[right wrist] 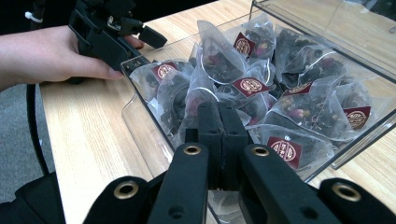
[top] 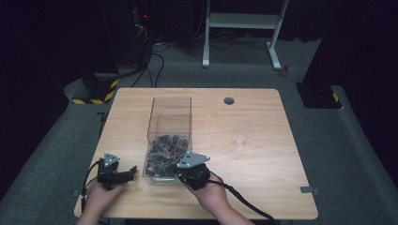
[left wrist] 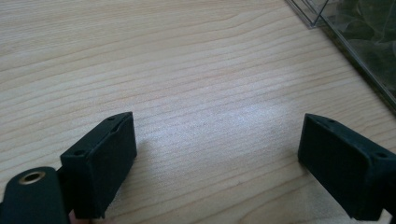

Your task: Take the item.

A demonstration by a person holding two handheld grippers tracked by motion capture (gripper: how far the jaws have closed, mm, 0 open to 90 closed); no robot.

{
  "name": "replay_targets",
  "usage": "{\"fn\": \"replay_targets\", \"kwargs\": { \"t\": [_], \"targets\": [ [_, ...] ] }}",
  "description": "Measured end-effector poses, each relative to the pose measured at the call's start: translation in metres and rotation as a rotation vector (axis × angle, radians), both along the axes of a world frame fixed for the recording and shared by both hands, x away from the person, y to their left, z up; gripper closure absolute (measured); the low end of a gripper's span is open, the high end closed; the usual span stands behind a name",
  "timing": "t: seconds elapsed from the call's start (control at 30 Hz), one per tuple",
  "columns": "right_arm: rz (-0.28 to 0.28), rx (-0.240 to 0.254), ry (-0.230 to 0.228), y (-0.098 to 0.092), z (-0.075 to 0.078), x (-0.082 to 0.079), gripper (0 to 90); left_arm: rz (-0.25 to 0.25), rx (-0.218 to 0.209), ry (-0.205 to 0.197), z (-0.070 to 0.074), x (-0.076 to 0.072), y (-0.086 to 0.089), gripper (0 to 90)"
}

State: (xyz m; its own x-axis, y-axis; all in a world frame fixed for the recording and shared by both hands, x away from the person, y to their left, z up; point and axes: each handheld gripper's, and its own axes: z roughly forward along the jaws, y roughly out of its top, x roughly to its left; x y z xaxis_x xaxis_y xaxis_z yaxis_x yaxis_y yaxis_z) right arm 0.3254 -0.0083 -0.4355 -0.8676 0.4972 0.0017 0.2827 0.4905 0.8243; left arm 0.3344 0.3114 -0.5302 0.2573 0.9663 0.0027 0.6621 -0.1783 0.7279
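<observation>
left gripper (top: 123,176): jaws spread wide over bare wooden surface (top: 244,140), just left of box | right gripper (right wrist: 219,135): jaws pressed together, nothing visibly between them, at box's near end | clear box (top: 170,117): mid-surface, tea bags (right wrist: 261,93) heaped inside

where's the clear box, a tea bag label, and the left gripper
clear box (top: 170,105): high view, far wall.
tea bag label (right wrist: 251,86): right gripper view, red tag's middle.
left gripper (left wrist: 217,158): left gripper view, midway between its open fingertips.

Bare table (top: 244,136) right of the clear box (top: 170,123); box walls upright.
</observation>
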Motion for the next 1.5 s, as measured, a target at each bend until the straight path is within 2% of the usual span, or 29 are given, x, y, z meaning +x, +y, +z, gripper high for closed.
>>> {"fn": "replay_targets", "kwargs": {
  "t": [0.37, 1.03, 1.5],
  "targets": [
    [-0.004, 0.033, -0.014, -0.003, 0.006, 0.0, 90.0, 0.0, 0.0, 0.0, 0.0, 0.0, 0.0, 11.8],
    [-0.014, 0.093, -0.083, -0.009, 0.023, -0.002, 90.0, 0.0, 0.0, 0.0, 0.0, 0.0, 0.0, 11.8],
    [-0.033, 0.129, -0.114, -0.016, 0.032, -0.002, 90.0, 0.002, -0.003, -0.002, 0.0, 0.0, 0.0, 11.7]
  ]
}}
